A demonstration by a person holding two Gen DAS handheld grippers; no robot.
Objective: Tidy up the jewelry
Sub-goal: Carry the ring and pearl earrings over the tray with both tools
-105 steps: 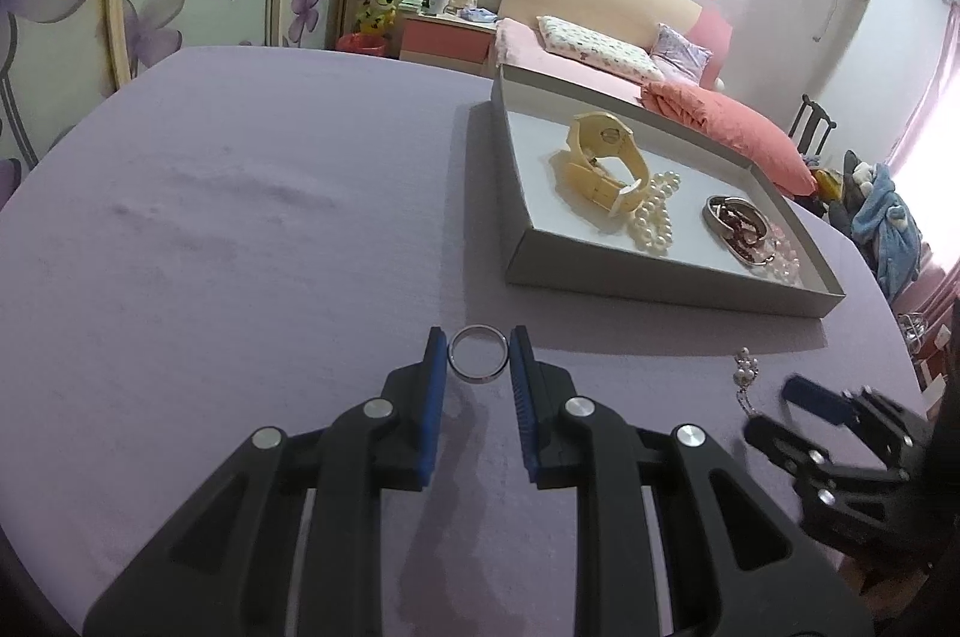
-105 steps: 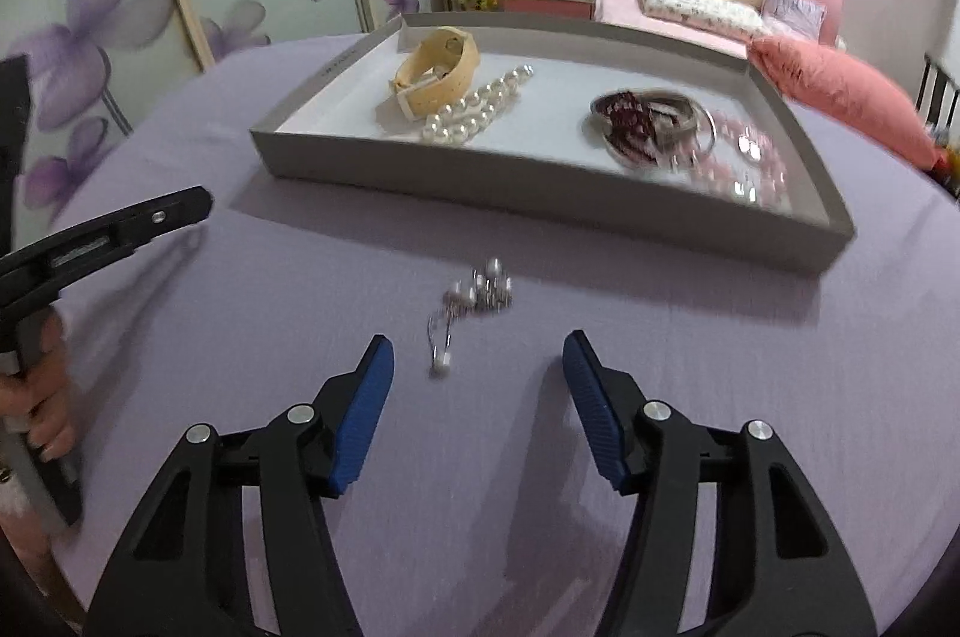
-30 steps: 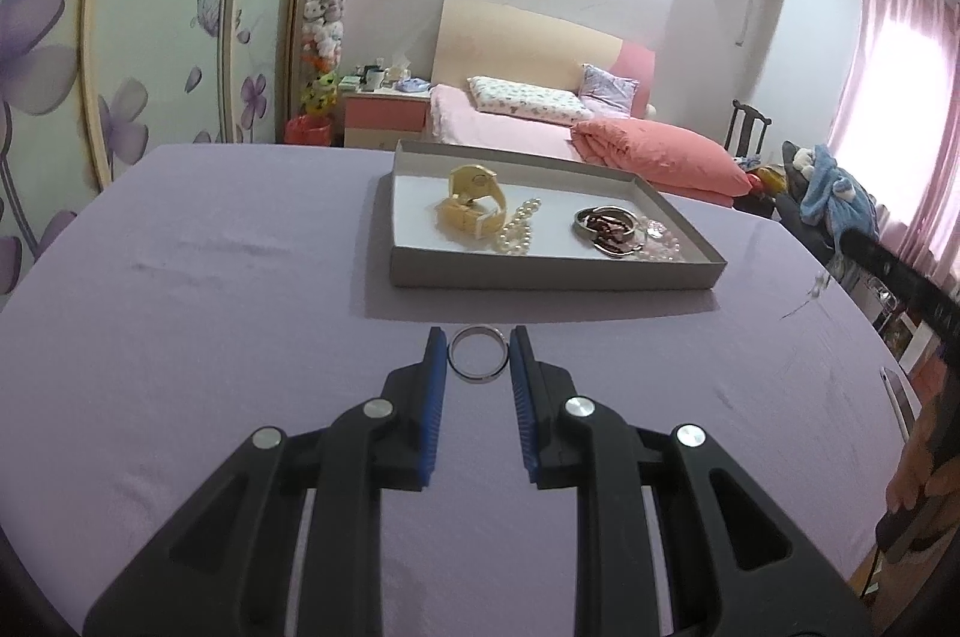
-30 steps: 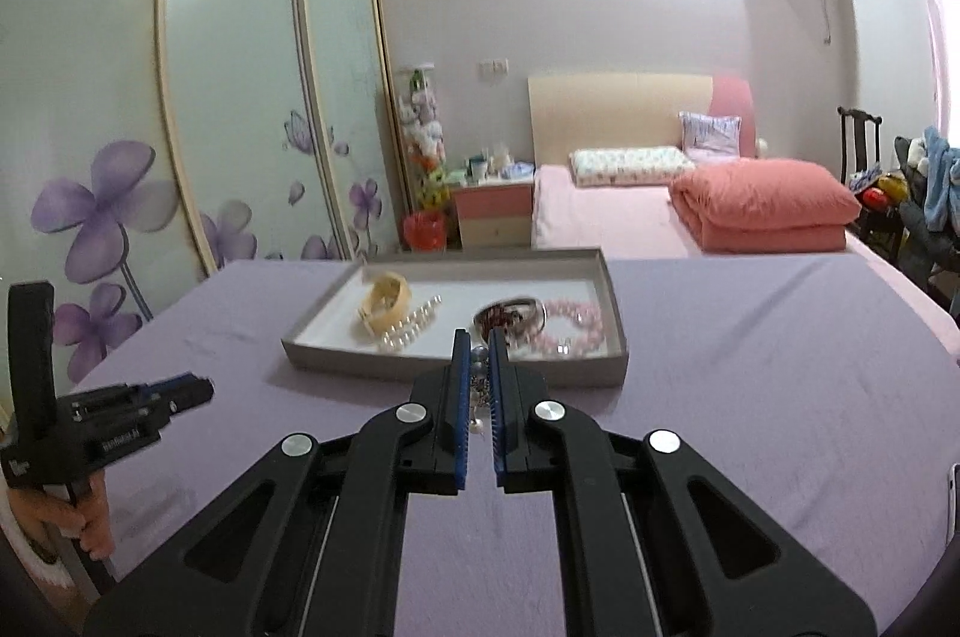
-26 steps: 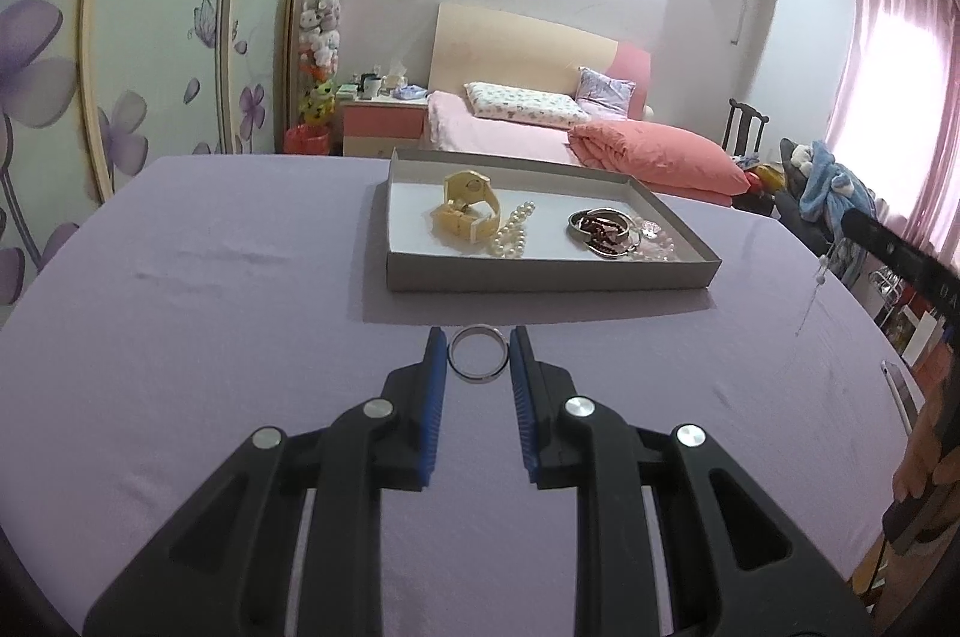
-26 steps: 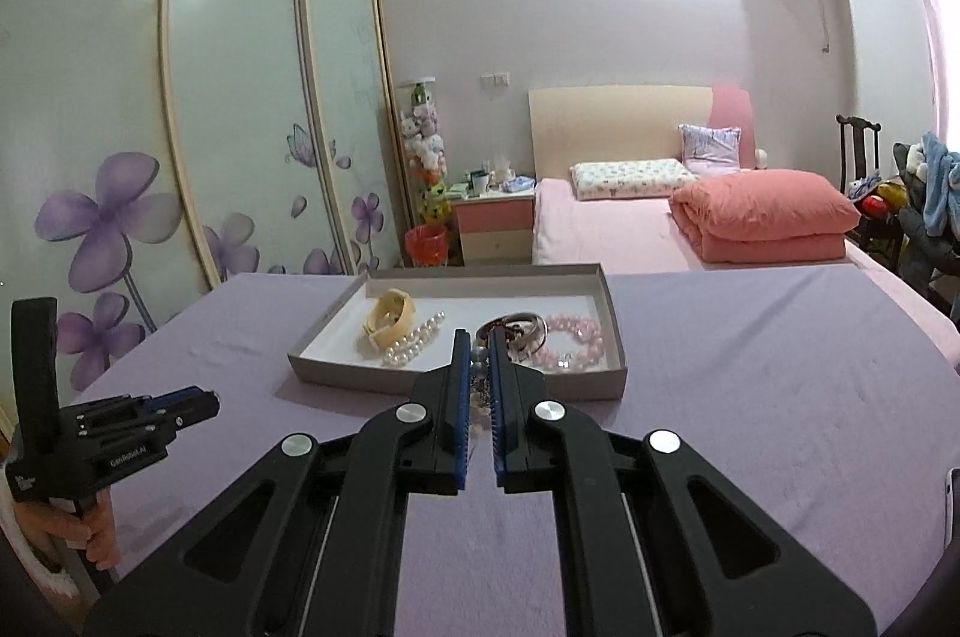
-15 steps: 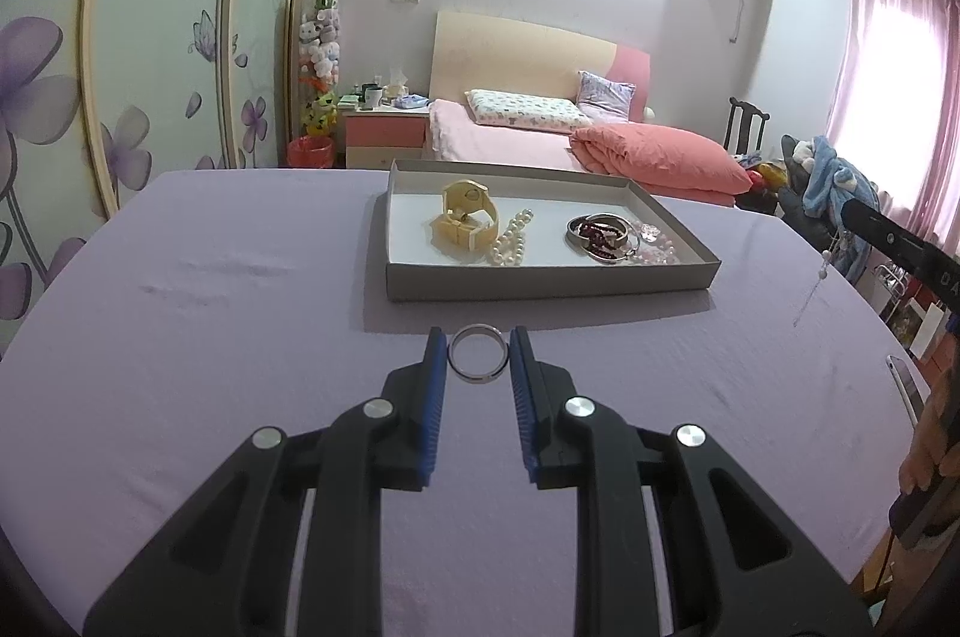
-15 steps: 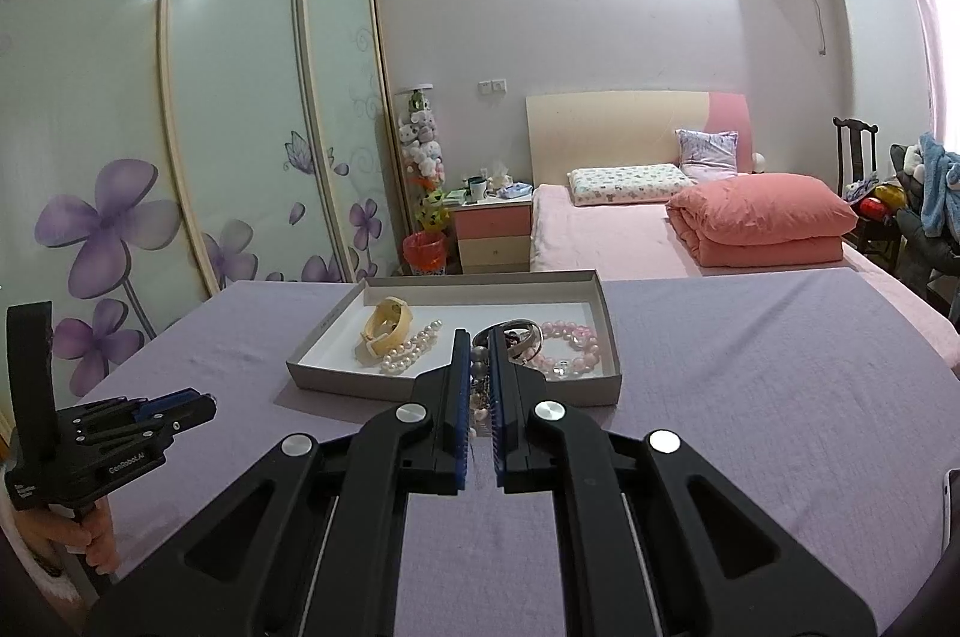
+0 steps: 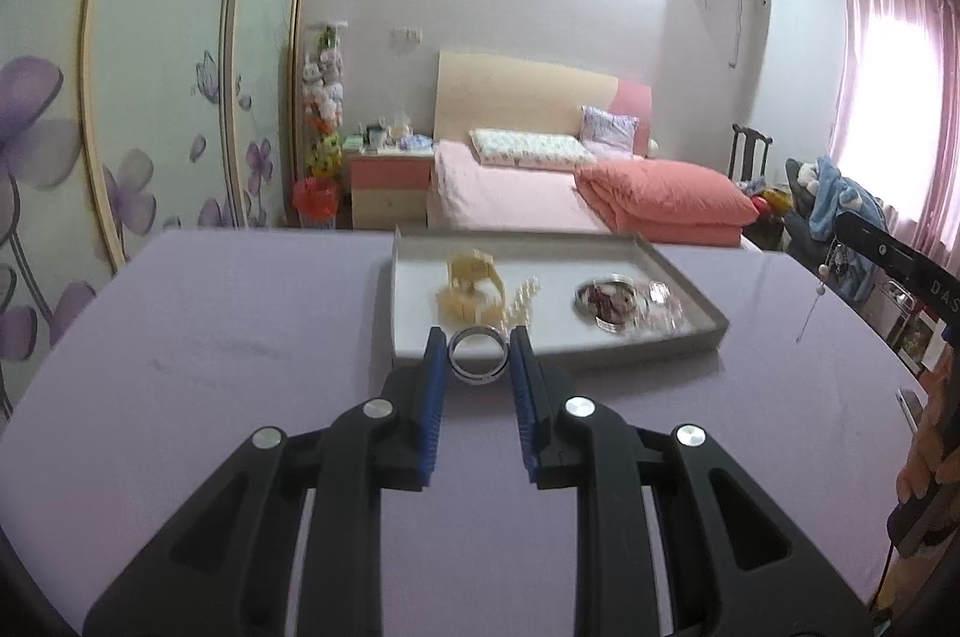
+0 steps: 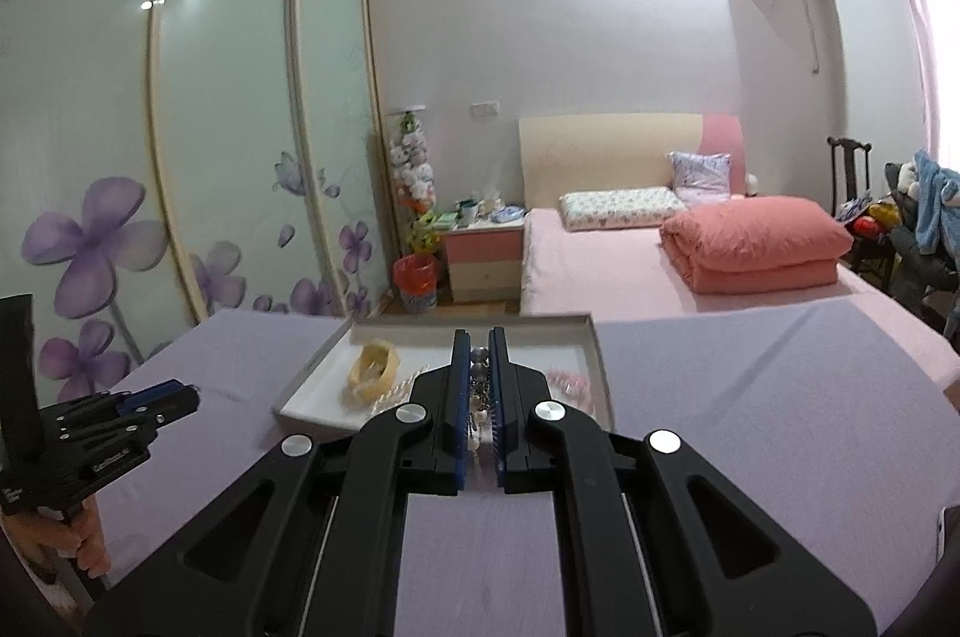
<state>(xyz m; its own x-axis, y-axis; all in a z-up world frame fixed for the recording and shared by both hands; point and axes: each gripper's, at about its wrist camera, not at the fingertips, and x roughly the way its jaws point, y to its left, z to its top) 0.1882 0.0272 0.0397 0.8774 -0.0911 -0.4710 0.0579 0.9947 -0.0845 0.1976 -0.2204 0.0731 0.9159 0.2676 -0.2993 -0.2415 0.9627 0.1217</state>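
A lilac tabletop (image 9: 210,337) carries a grey tray (image 9: 672,346) of jewelry; above it the left tool (image 9: 479,355) pinches a silver ring (image 9: 479,364) at the tray's near wall; the right tool (image 10: 478,355) clamps a pearl earring (image 10: 478,406).

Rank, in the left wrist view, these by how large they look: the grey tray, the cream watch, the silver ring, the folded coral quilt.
1. grey tray
2. folded coral quilt
3. cream watch and silver ring: they look alike, and the ring is much nearer the camera, so I do not rank them.
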